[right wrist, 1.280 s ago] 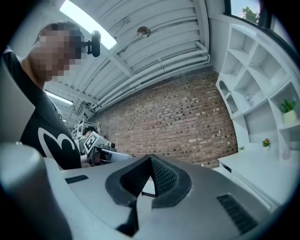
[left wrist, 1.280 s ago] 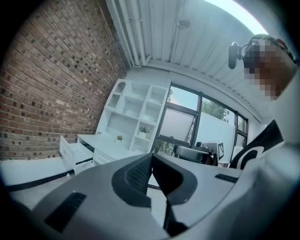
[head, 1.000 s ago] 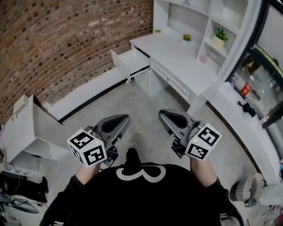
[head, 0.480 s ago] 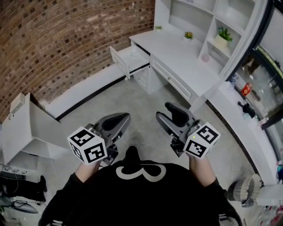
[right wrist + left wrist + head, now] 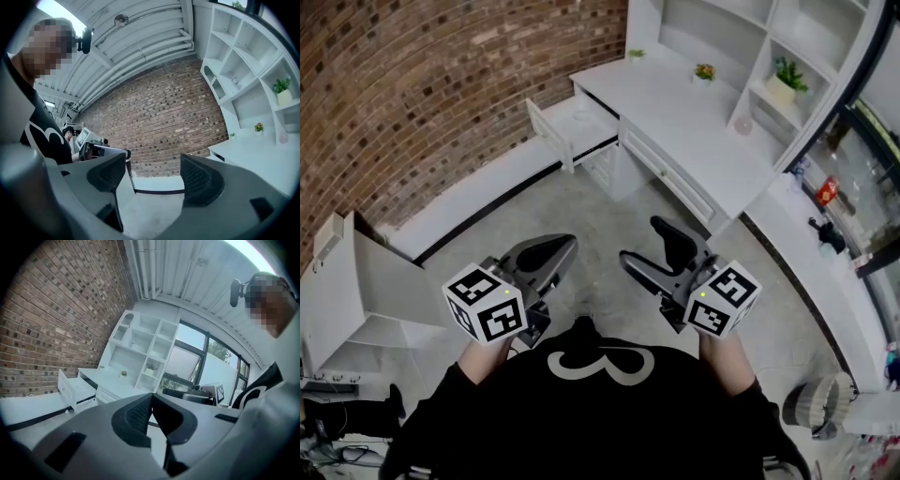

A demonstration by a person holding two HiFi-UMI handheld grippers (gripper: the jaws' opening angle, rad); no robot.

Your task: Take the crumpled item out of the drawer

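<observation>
L gripper (image 5: pixel 561 247) jaws were clenched, empty; R gripper (image 5: pixel 641 242) jaws were opening, nothing between; drawer (image 5: pixel 565 128) stood open, well apart.

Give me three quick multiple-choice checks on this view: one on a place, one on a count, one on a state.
1. Where is the pulled-out white drawer?
A) at the white desk's end nearest the red-brown brick wall
B) beneath the window
C) on the floor

2. How many desk drawers stand pulled out?
A) none
B) one
C) three

3. How do the left tongs stand?
A) wide apart
B) clamped on cloth
C) together, empty

Answers: 1 A, the head view shows it beside the brick; 2 B, only that one juts out; 3 C, the left gripper view shows the pads meeting, nothing between.
</observation>
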